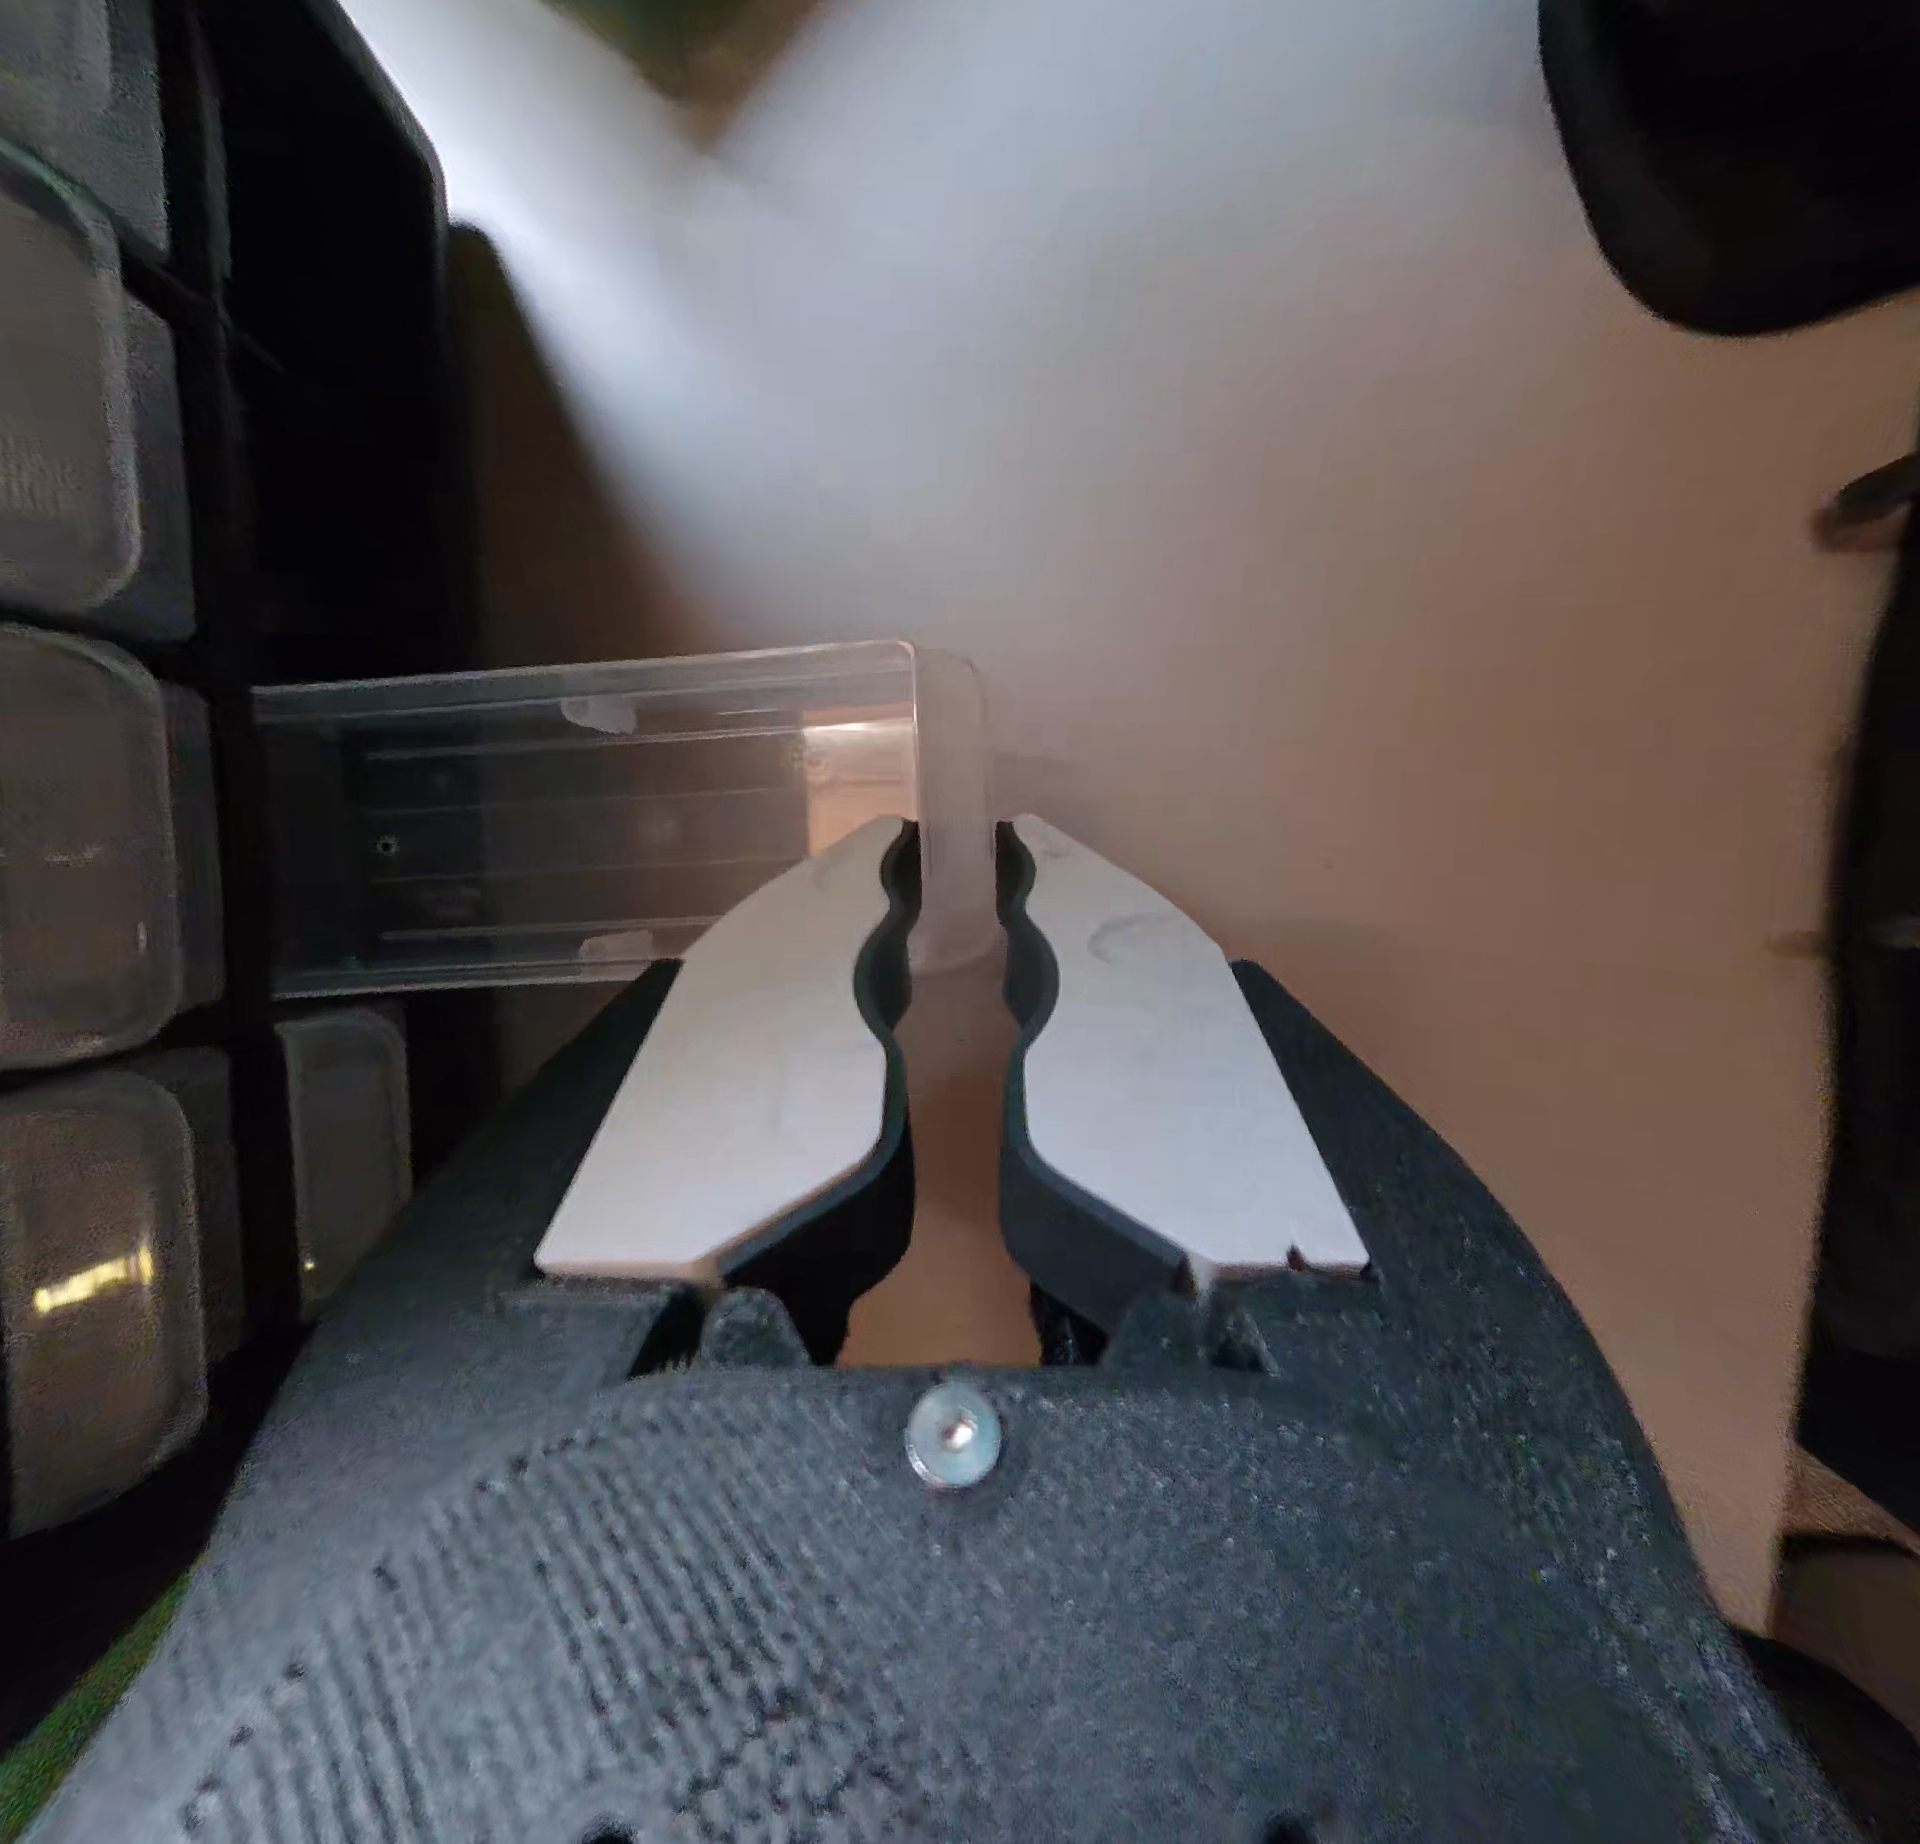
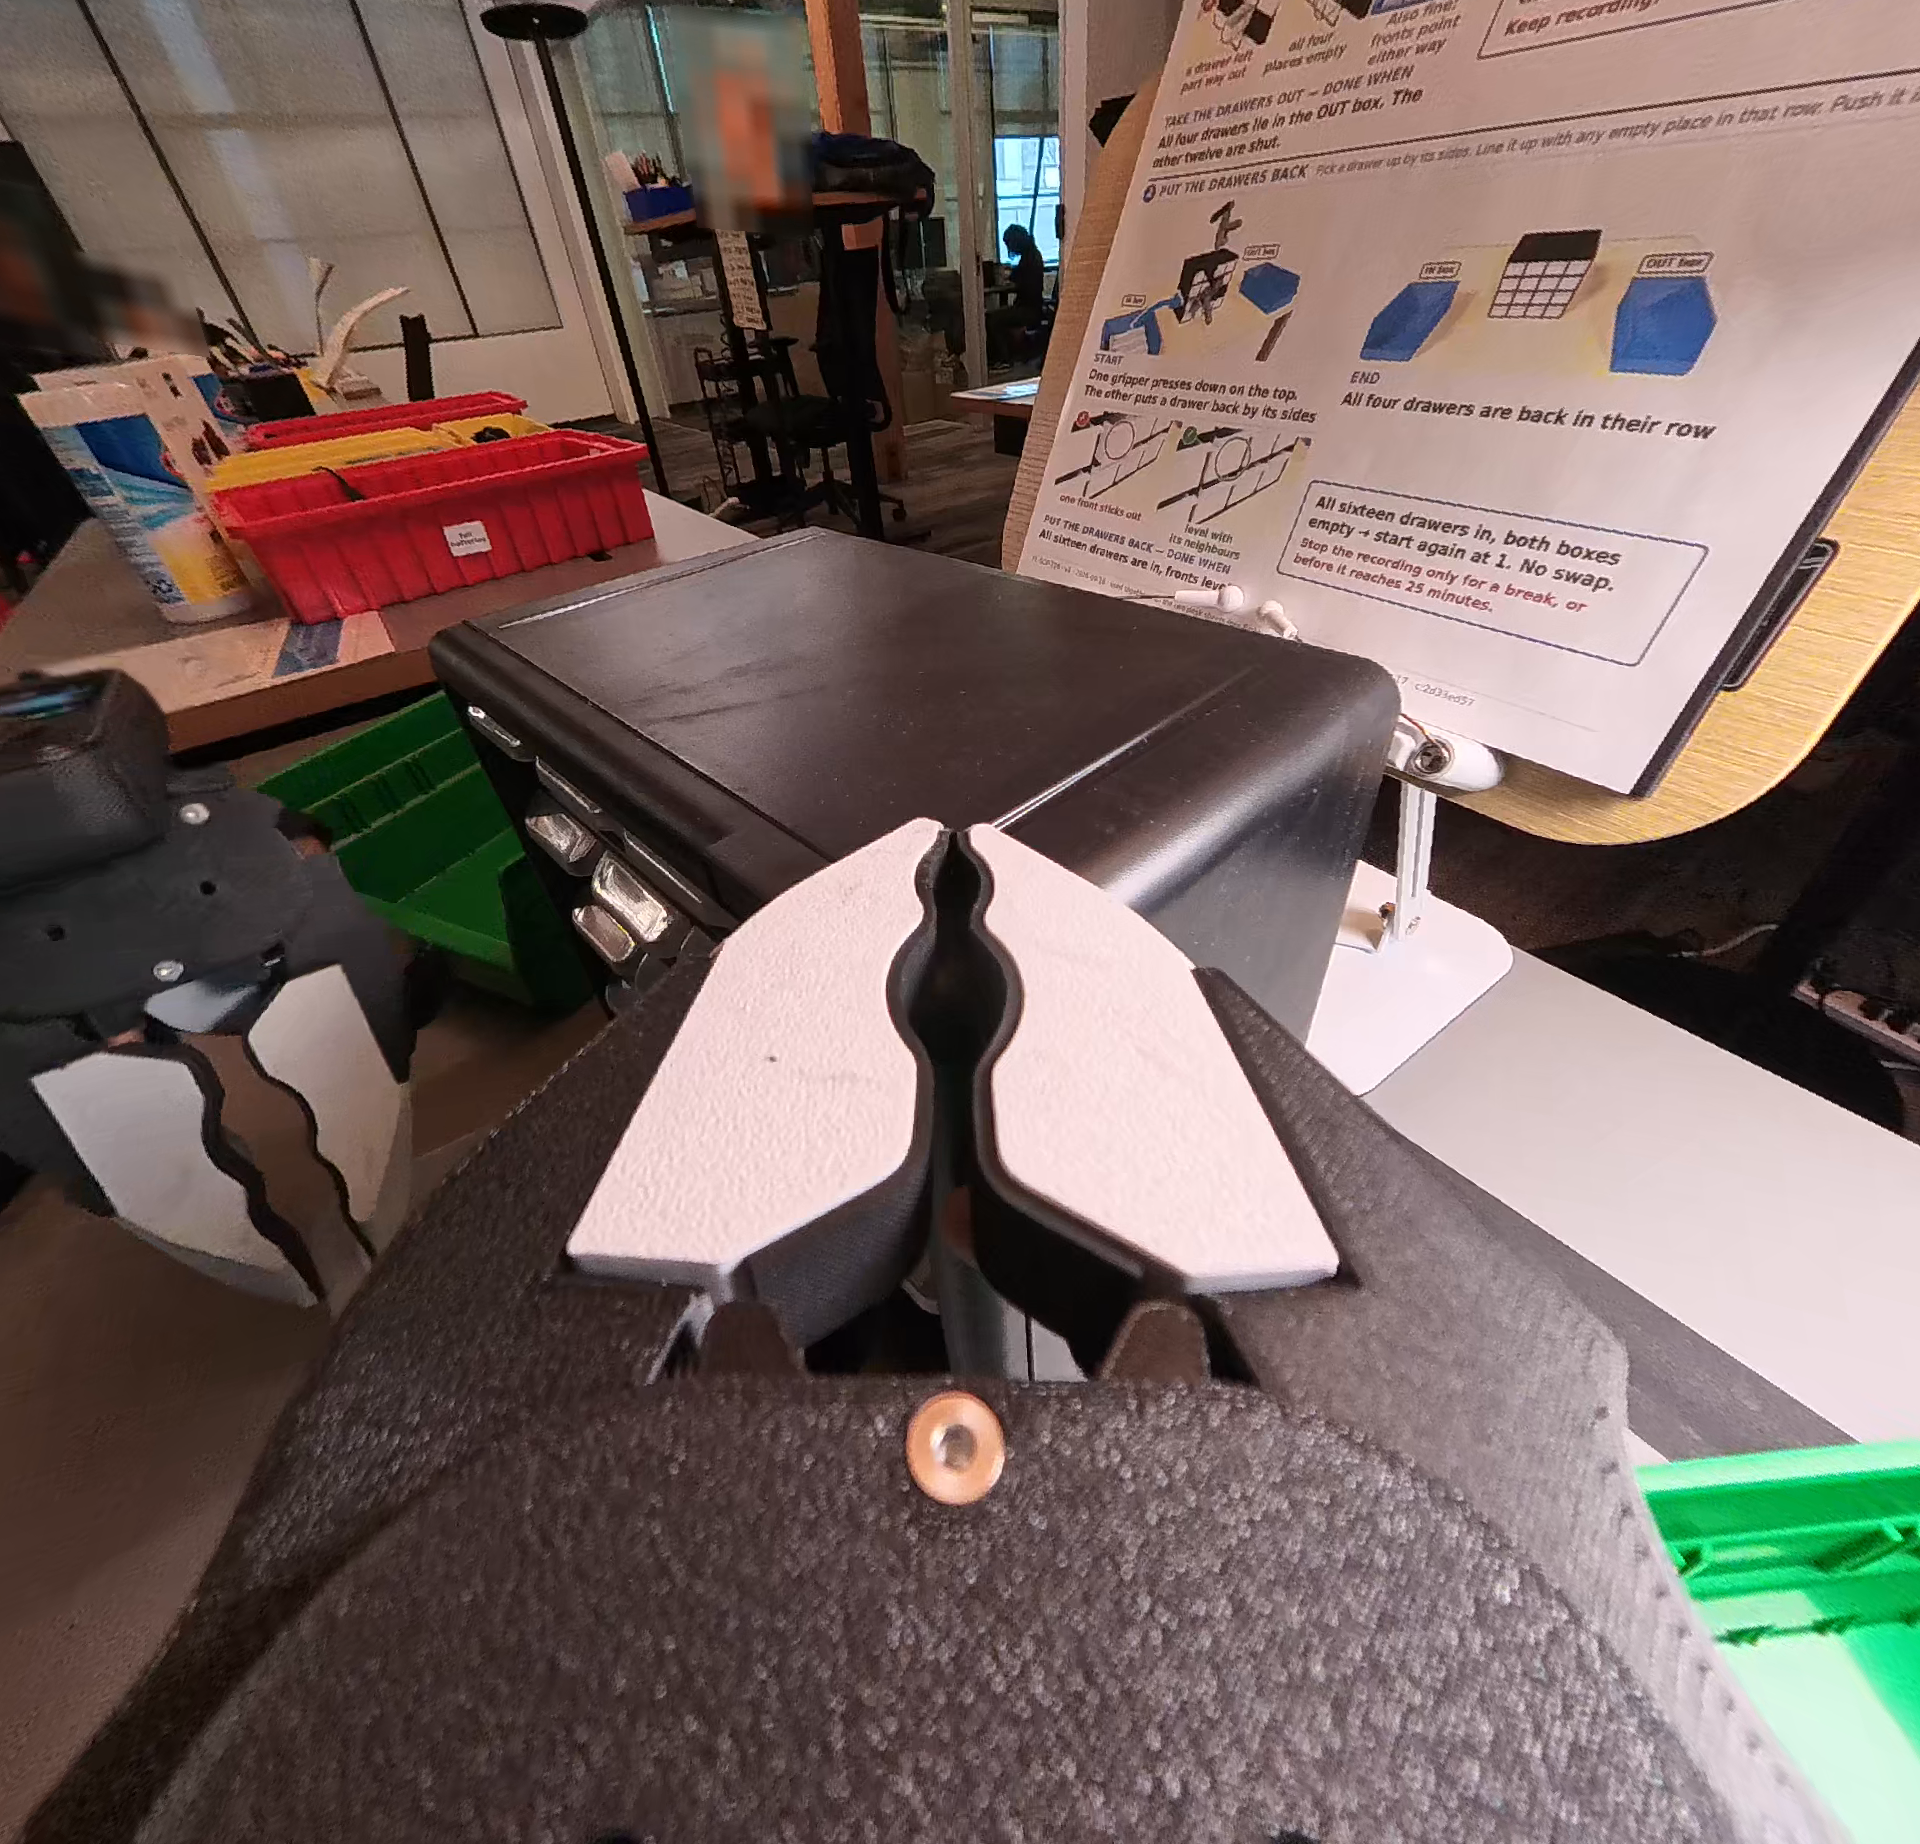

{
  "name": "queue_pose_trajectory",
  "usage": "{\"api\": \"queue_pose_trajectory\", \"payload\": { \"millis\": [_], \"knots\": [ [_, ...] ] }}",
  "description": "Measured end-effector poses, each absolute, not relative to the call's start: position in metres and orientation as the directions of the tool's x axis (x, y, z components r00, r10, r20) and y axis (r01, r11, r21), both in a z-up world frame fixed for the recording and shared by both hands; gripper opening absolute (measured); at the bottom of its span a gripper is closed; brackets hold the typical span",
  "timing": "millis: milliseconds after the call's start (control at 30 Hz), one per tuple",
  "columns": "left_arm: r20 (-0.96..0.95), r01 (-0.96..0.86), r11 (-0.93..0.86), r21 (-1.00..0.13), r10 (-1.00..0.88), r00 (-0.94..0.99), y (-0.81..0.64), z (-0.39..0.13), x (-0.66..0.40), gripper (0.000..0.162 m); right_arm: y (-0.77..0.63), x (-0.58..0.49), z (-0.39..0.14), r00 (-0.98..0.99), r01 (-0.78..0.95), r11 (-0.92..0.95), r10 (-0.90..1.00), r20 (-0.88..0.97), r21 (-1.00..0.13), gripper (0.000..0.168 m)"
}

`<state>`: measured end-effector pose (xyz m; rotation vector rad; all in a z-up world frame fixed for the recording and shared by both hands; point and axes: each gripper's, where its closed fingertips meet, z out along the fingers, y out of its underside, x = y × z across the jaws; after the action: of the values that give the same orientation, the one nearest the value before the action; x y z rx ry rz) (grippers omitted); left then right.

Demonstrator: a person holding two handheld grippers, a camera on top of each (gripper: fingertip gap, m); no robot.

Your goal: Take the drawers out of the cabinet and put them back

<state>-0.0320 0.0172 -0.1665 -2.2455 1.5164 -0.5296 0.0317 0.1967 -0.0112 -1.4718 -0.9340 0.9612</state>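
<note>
— Where is the drawer (image 1: 582, 807) found?

— A clear plastic drawer is seen pulled most of the way out of the black cabinet (image 1: 312, 340), lying level, with its back end still at its slot. Its front handle tab (image 1: 951, 807) is gripped by the left gripper (image 1: 956, 838), whose pale fingers (image 1: 769, 1046) are closed on either side of the tab.

— And its neighbours?

— Other translucent drawer fronts (image 1: 73, 838) are seen seated in the cabinet face, above and below the pulled one.

— How is the right gripper (image 2: 954, 844) placed?

— Its tips are brought together with nothing between them, and it is held over the near top edge of the cabinet (image 2: 935, 672); whether the top is touched cannot be told. The left gripper (image 2: 239, 1119) is caught at the left edge of that view, lower down in front of the cabinet.

— What is found around?

— A green bin (image 2: 416, 838) is placed beyond the cabinet, another green bin (image 2: 1787, 1586) at the near right. An instruction sheet (image 2: 1455, 340) is propped on a stand behind, and red bins (image 2: 436, 516) are set on a farther table (image 2: 260, 672).
</note>
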Motion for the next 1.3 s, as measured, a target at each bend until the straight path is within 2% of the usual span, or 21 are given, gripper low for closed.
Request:
{"api": "queue_pose_trajectory", "payload": {
  "millis": [133, 267, 367, 467, 567, 667, 767, 967, 1167, 1300],
  "knots": [
    [-0.151, -0.811, -0.269, -0.519, -0.906, 0.396, 0.035, -0.191, -0.051, 0.015, 0.197, 0.032, -0.011, 0.361, 0.047, -0.098, 0.929, -0.074, -0.994, 0.0],
    [-0.286, -0.744, -0.218, -0.631, -0.827, 0.485, 0.059, -0.19, -0.053, 0.017, 0.197, 0.032, -0.011, 0.362, 0.047, -0.098, 0.929, -0.075, -0.994, 0.0],
    [-0.52, -0.787, -0.129, -0.604, -0.685, 0.511, 0.087, -0.184, -0.067, 0.019, 0.197, 0.032, -0.011, 0.367, 0.051, -0.094, 0.928, -0.069, -0.994, 0.0],
    [-0.633, -0.789, -0.035, -0.613, -0.576, 0.517, 0.098, -0.173, -0.068, 0.028, 0.197, 0.031, -0.011, 0.369, 0.05, -0.094, 0.927, -0.069, -0.994, 0.0],
    [-0.694, -0.769, 0.081, -0.634, -0.499, 0.519, 0.095, -0.16, -0.058, 0.019, 0.197, 0.031, -0.011, 0.365, 0.044, -0.099, 0.928, -0.076, -0.994, 0.0],
    [-0.751, -0.805, 0.121, -0.581, -0.46, 0.473, 0.095, -0.165, -0.056, 0.006, 0.197, 0.031, -0.011, 0.366, 0.042, -0.099, 0.928, -0.077, -0.994, 0.0],
    [-0.784, -0.838, 0.115, -0.534, -0.437, 0.44, 0.099, -0.174, -0.061, 0.001, 0.197, 0.031, -0.011, 0.369, 0.044, -0.099, 0.926, -0.076, -0.994, 0.0],
    [-0.778, -0.851, 0.018, -0.525, -0.416, 0.471, 0.117, -0.182, -0.073, 0.001, 0.197, 0.031, -0.011, 0.371, 0.047, -0.099, 0.926, -0.075, -0.994, 0.0],
    [-0.703, -0.806, -0.092, -0.585, -0.437, 0.56, 0.124, -0.183, -0.076, 0.001, 0.198, 0.03, -0.011, 0.375, 0.051, -0.097, 0.924, -0.071, -0.994, 0.0],
    [-0.624, -0.746, -0.055, -0.664, -0.508, 0.593, 0.11, -0.167, -0.065, 0.003, 0.197, 0.03, -0.011, 0.376, 0.053, -0.096, 0.924, -0.07, -0.994, 0.0]
  ]
}}
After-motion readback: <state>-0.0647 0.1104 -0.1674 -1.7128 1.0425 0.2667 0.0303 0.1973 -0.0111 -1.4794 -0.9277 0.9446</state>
